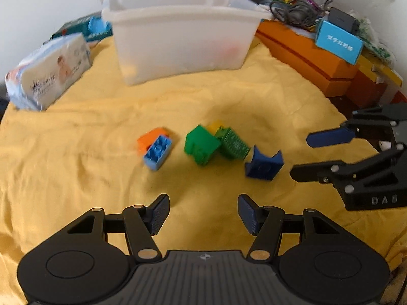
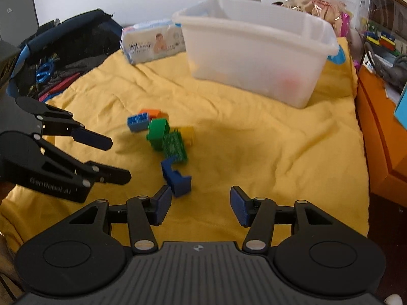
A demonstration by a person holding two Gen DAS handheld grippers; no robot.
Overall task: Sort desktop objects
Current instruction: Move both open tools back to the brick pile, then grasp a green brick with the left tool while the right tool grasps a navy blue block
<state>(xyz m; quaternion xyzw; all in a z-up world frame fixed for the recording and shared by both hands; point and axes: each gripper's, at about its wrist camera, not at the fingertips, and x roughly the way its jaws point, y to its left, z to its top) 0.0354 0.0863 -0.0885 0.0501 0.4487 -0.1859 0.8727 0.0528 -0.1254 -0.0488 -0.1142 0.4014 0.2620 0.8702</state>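
A small cluster of toy building blocks is seen lying on the yellow cloth (image 1: 101, 127) that covers the counter, in front of a translucent white bin (image 1: 183, 38). Nearest the right gripper (image 2: 199, 207) a dark blue block (image 2: 176, 178) is found, lying on its side just ahead of the left fingertip; the jaws are spread wide and nothing is held. The left gripper (image 1: 203, 214) is likewise held wide and empty, a little short of the blocks. Behind the dark blue piece two green blocks (image 1: 202, 145) are stacked against each other, with a yellow block (image 2: 188, 133) touching them, and a light blue block (image 1: 158, 152) is pressed against an orange block (image 1: 150, 137) a little apart. The blocks are judged to be light, rigid moulded plastic with smooth faces, so a slip is possible if they are pinched on a corner or across the studs. The dark blue block would best be taken across its two flat, parallel side walls, with the pads set squarely. Because the cloth is soft and wrinkled, the piece may be expected to tip or slide when nudged. A faint reddish shape inside the bin can be made out, but its identity cannot be told.
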